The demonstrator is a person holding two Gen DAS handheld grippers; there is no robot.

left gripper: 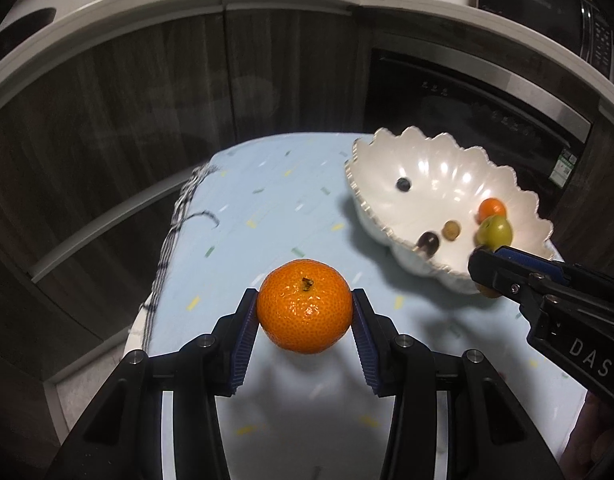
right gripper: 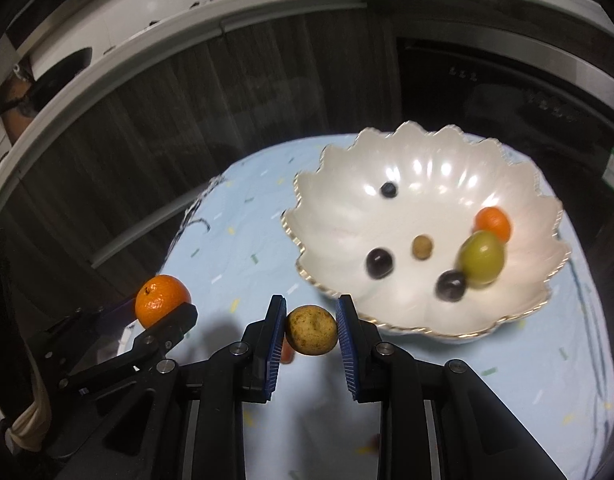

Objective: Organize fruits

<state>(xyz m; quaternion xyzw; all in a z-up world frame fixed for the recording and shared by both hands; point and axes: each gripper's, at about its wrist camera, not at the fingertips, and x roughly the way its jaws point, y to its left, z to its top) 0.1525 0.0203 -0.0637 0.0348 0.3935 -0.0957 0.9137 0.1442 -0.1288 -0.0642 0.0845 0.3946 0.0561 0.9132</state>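
My left gripper (left gripper: 305, 312) is shut on a large orange mandarin (left gripper: 305, 306), held above the light blue tablecloth (left gripper: 267, 220). My right gripper (right gripper: 311, 330) is shut on a small brownish-yellow round fruit (right gripper: 311, 330), just in front of the white scalloped bowl (right gripper: 539, 288). The bowl holds a green fruit (right gripper: 481, 256), a small orange fruit (right gripper: 493, 222), a small tan fruit (right gripper: 422, 247), two dark grapes (right gripper: 378, 263) and a blueberry (right gripper: 388, 189). In the right wrist view the left gripper (right gripper: 163, 308) shows at the left with the mandarin (right gripper: 161, 300). The right gripper (left gripper: 487, 268) enters the left wrist view beside the bowl (left gripper: 371, 208).
The small table ends close behind the bowl; dark cabinet fronts (left gripper: 147, 120) and an oven door (left gripper: 467, 112) stand beyond. A counter (right gripper: 287, 4) with bottles runs above. A small reddish thing (right gripper: 287, 354) lies on the cloth under the right gripper. A checked cloth edge (left gripper: 179, 216) hangs at the table's left.
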